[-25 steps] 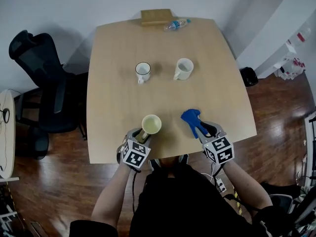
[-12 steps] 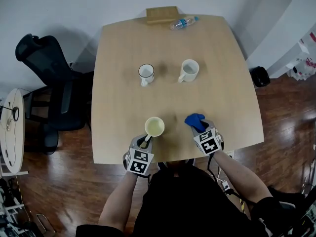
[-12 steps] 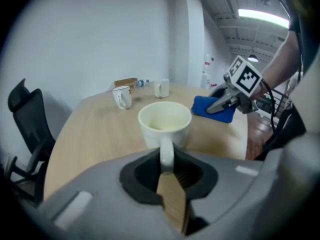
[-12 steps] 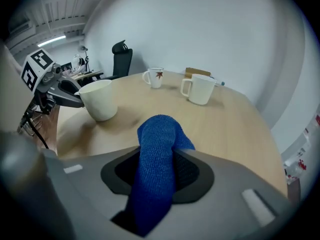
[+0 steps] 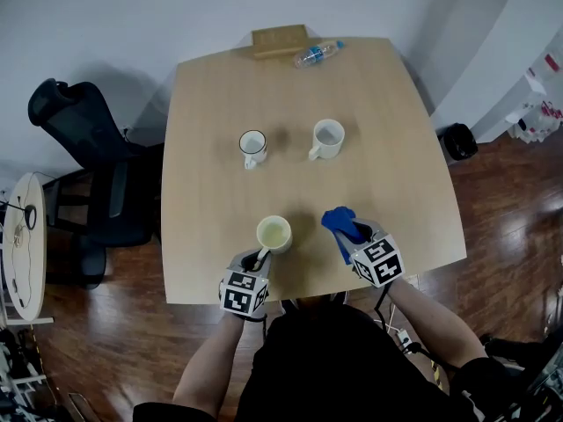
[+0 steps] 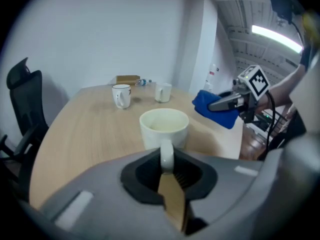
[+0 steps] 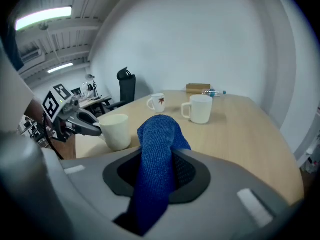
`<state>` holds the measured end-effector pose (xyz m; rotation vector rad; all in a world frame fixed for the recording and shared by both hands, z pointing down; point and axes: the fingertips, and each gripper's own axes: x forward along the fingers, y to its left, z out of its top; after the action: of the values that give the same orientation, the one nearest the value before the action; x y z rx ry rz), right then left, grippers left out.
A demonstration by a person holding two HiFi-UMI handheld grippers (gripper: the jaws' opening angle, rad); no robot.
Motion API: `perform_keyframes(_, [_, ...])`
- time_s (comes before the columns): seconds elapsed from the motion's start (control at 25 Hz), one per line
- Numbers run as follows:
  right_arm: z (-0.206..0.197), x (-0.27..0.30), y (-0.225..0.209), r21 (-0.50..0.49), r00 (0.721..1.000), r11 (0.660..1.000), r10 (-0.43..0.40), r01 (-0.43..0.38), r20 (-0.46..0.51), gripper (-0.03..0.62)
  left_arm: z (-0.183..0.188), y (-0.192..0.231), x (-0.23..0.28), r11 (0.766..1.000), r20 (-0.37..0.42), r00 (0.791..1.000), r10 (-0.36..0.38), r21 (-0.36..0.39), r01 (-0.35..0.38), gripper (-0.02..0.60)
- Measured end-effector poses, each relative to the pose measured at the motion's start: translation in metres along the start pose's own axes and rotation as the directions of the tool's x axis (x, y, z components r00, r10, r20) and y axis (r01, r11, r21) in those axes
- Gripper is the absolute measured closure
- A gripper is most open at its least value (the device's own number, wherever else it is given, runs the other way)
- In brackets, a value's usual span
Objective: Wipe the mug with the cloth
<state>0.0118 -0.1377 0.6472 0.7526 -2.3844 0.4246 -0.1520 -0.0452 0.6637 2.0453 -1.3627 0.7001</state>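
Our left gripper (image 5: 256, 259) is clamped on the handle of the cream mug (image 5: 274, 234); our right gripper (image 5: 358, 236), jaws just closed further, pinches the blue cloth (image 5: 338, 220)

The mug (image 5: 274, 233) is cream, the cloth (image 5: 339, 220) blue.

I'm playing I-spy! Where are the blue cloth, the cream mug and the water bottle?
Blue knitted cloth (image 7: 157, 144), right gripper view, its middle.
Cream ceramic mug (image 5: 274, 233), head view, its inside.
Clear plastic water bottle (image 5: 315, 53), head view, its body.
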Motion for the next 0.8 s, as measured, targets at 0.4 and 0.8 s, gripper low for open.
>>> perform_keyframes(0.4, [0.156,-0.108,0.091,-0.413,0.898,0.900,0.291,-0.140,0.329,0.487,0.105,-0.040,-0.040,0.961,0.297,0.943,-0.152,-0.178,0.212,0.543])
perform_keyframes(0.8, [0.189,-0.115,0.146,-0.777,0.908,0.607,0.214,0.167,0.361,0.487,0.184,-0.071,-0.082,0.944,0.473,0.864,-0.173,-0.172,0.282,0.543])
